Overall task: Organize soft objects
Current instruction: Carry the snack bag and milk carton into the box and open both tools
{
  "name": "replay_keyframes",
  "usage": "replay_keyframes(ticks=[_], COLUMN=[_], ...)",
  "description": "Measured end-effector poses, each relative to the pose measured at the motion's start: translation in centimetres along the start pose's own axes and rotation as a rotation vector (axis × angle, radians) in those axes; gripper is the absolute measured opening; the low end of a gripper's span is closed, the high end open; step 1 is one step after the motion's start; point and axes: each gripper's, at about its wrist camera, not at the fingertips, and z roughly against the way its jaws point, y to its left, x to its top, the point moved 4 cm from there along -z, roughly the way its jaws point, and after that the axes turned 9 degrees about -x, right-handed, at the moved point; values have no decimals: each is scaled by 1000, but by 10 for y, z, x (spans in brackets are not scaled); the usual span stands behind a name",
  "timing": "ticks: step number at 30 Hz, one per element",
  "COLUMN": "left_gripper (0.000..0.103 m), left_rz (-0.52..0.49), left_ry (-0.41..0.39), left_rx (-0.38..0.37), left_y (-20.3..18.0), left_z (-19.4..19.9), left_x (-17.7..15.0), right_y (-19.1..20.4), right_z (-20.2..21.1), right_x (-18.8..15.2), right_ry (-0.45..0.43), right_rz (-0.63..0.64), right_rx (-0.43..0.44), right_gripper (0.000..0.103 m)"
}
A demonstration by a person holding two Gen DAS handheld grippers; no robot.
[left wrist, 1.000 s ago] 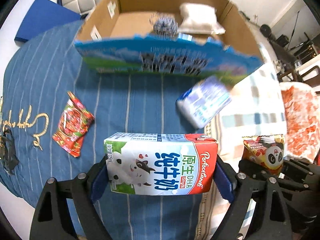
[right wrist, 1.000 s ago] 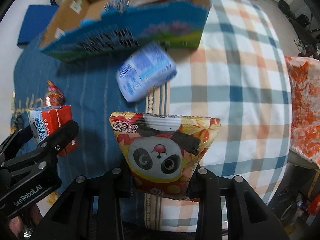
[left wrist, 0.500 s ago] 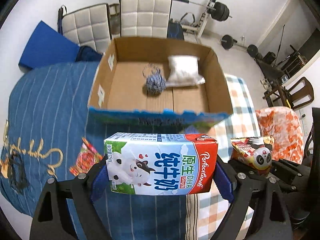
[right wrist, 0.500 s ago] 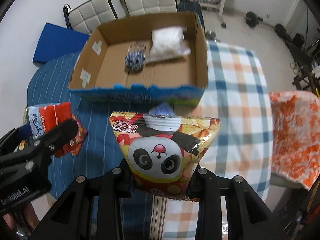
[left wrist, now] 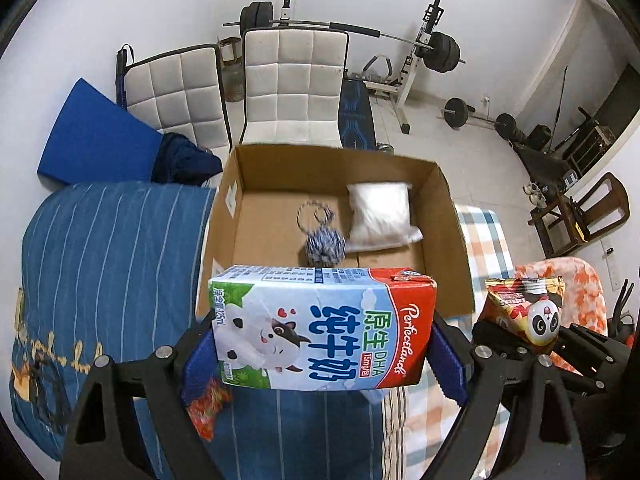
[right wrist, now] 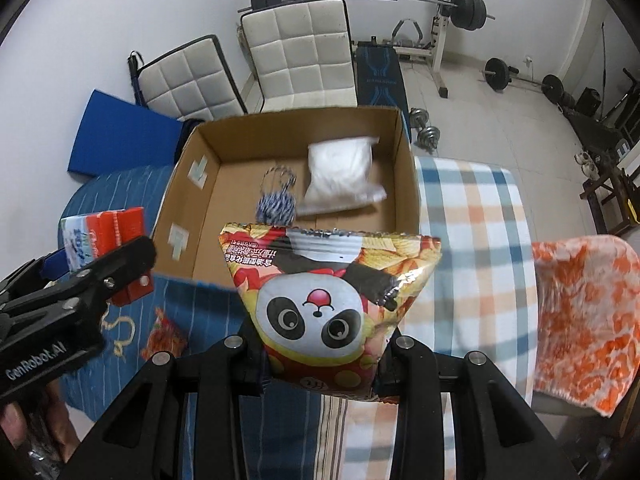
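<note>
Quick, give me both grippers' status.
Left gripper: closed on the milk carton.
Right gripper: closed on the panda snack bag.

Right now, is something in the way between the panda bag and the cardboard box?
Only the box's near wall, low in front of the panda snack bag held in the right claw. Above the cardboard box nothing visible blocks it.

Blue-white-red milk carton (left wrist: 324, 328); yellow-red panda snack bag (right wrist: 328, 304); brown box (left wrist: 452, 232); blue striped cloth (left wrist: 108, 248).
</note>
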Motion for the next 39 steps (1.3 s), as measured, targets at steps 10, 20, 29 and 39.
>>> replay_keyframes(ticks=[10, 20, 29, 39], left_gripper=[89, 89, 90, 90], left_rz=[39, 75, 19, 61], left_ry=[115, 368, 432, 511], left_rx=[84, 116, 176, 125], left_y=[66, 101, 95, 100], left_z=[-102, -229, -256, -263], left_x=[77, 97, 107, 96], right_y=[2, 25, 27, 27], right_z=[-109, -217, -261, -276], right_x=[71, 74, 67, 68], right_ry=[143, 398, 513, 532], right_rz=[-31, -8, -6, -3], right_rx=[-45, -72, -98, -113], right_gripper=[37, 38, 38, 38])
